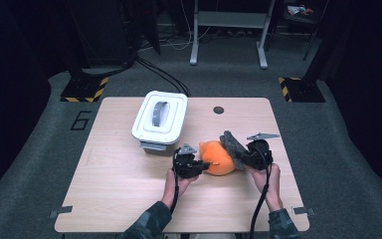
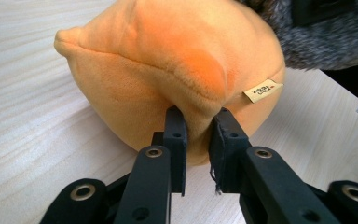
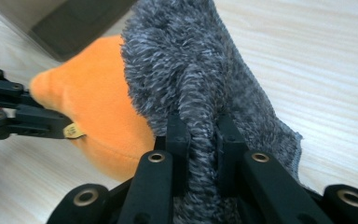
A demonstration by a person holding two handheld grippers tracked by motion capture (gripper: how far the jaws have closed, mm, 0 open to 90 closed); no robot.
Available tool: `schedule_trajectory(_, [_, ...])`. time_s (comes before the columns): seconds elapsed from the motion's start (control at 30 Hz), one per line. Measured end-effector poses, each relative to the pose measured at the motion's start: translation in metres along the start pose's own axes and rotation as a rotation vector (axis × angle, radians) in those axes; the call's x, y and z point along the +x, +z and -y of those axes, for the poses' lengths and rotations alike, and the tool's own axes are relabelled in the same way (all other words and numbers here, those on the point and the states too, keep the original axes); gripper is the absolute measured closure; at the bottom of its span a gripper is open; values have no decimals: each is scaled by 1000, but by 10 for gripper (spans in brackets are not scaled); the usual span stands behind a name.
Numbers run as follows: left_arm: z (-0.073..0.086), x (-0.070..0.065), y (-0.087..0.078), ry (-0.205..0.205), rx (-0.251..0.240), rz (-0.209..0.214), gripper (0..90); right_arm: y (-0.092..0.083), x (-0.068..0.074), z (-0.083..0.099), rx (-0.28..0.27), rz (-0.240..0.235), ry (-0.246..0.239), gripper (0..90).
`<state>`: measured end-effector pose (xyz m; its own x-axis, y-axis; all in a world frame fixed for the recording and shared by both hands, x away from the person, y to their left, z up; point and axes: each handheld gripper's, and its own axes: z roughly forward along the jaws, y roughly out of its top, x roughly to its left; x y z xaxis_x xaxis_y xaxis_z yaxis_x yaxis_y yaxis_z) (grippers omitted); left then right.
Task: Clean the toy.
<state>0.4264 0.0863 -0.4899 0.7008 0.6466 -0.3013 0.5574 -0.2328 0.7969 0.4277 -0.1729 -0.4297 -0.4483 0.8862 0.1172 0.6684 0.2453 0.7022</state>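
Note:
An orange plush toy (image 1: pixel 217 158) lies on the wooden table (image 1: pixel 119 194) between my two grippers. My left gripper (image 1: pixel 199 164) is at its left side; in the left gripper view its jaws (image 2: pixel 196 123) pinch a fold of the orange plush (image 2: pixel 168 60) near a small label (image 2: pixel 261 90). A grey fuzzy cloth (image 1: pixel 231 144) is draped over the toy's right end. My right gripper (image 1: pixel 241 155) is shut on it. A bunched ridge of the grey cloth (image 3: pixel 191 60) sits between the right gripper (image 3: pixel 199 128) jaws, with the orange plush (image 3: pixel 98 93) behind.
A white lidded container (image 1: pixel 159 118) with a grey handle stands on the table behind and left of the toy. A small round hole (image 1: pixel 218 110) lies near the table's far edge. Stands and cables cover the floor beyond.

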Motion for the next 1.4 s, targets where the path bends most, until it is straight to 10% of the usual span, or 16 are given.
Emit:
schedule_trajectory(0.53, [8,-12,6,121,6,-88,407,4,-5,-1,15,15,30,793])
schedule_trajectory(0.87, [3,-15,10,110,-5,-112,775,-3,-5,1,-14,28,20,794])
schedule_trajectory(1.07, [-8,-15,2,0,8,-44,803,-21,6,-2,-57,-1,10,794])
schedule_trajectory(1.4, [-15,-23,-1,-18,11,-12,802,-19,46,-12,-26,-76,-91,791])
